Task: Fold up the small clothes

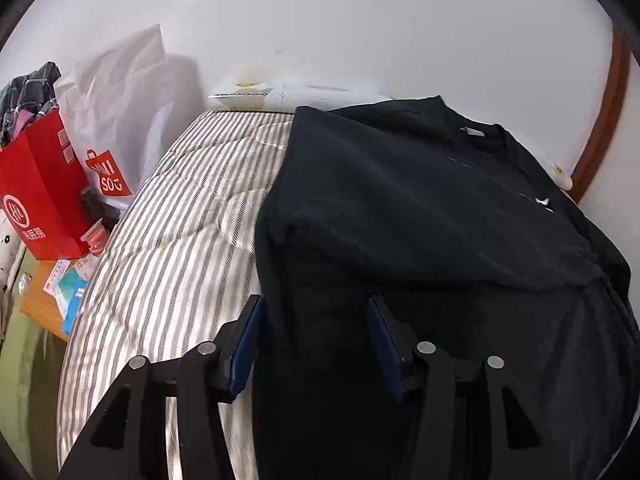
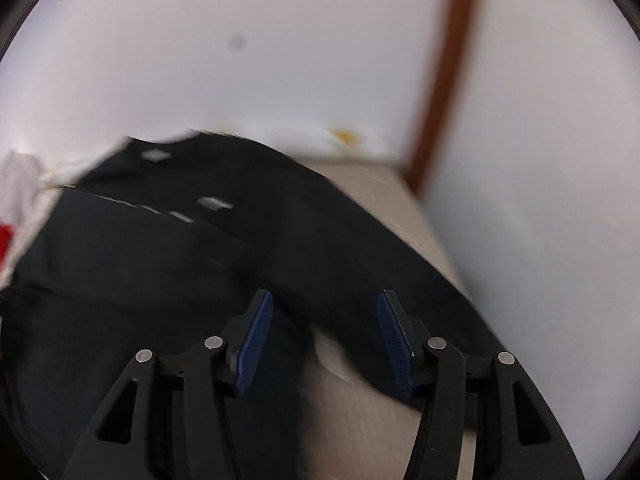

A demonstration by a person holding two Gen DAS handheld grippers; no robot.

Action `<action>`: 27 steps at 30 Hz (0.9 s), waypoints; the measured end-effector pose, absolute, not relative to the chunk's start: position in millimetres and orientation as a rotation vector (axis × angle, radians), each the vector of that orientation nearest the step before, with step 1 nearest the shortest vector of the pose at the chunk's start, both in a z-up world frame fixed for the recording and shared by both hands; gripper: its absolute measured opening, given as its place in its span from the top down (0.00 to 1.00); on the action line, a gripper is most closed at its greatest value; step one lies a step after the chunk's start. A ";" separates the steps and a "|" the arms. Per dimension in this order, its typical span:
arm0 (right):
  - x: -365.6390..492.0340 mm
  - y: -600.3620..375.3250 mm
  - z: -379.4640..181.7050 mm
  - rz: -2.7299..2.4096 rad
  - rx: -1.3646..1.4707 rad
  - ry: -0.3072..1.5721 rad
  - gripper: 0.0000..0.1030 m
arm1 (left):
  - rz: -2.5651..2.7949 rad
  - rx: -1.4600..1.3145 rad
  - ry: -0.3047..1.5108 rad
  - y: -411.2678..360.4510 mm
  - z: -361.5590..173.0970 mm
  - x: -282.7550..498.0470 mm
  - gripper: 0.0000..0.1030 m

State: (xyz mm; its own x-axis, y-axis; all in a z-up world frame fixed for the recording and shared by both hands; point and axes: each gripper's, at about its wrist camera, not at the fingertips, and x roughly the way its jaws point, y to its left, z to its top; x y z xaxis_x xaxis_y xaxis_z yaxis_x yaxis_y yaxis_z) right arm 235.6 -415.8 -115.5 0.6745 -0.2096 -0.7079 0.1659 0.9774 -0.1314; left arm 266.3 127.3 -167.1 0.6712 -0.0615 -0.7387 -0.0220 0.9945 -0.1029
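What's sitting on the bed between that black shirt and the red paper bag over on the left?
Only bare striped bedding. In the left wrist view, nothing rests on it between the black shirt and the red paper bag, which stands off the bed's edge.

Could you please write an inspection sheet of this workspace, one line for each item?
Surface: striped bed cover, wrinkled, set in a corner of white walls.
Job's things: black T-shirt lies on the cover, partly folded, collar toward the wall; the right wrist view is blurred.
Clutter: red paper bag with dark clothes inside, white plastic bag, small packets on a wooden table beside the bed.
Grippers: left gripper over the shirt's near edge, jaws open, holding nothing; right gripper over the shirt, jaws open, holding nothing.
Cables: nothing seen.
Surroundings: white wall, brown wooden trim in the corner.
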 end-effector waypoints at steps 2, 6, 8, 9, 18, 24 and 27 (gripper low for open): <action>207.2 -452.1 -125.2 -0.272 -0.040 0.822 0.45 | -0.026 -0.102 0.836 126.4 -166.4 255.4 0.46; 151.7 -514.9 -149.0 -0.363 0.016 0.853 0.38 | -0.035 -0.147 0.874 131.5 -174.5 235.9 0.43; 136.8 -534.7 -164.1 -0.367 0.031 0.877 0.36 | -0.028 -0.181 0.889 135.9 -180.5 228.5 0.41; 131.3 -541.7 -172.8 -0.367 0.033 0.891 0.35 | -0.017 -0.180 0.888 135.9 -181.7 225.7 0.41; 119.0 -579.2 -219.2 -0.406 0.004 0.890 0.35 | 0.005 -0.097 0.877 122.2 -188.2 204.6 0.34; 140.8 -587.5 -225.4 -0.392 0.009 0.887 0.35 | 0.005 -0.074 0.887 116.9 -188.8 206.8 0.30; 146.2 -583.3 -224.9 -0.379 -0.005 0.875 0.74 | 0.007 -0.065 0.891 115.5 -189.3 207.4 0.28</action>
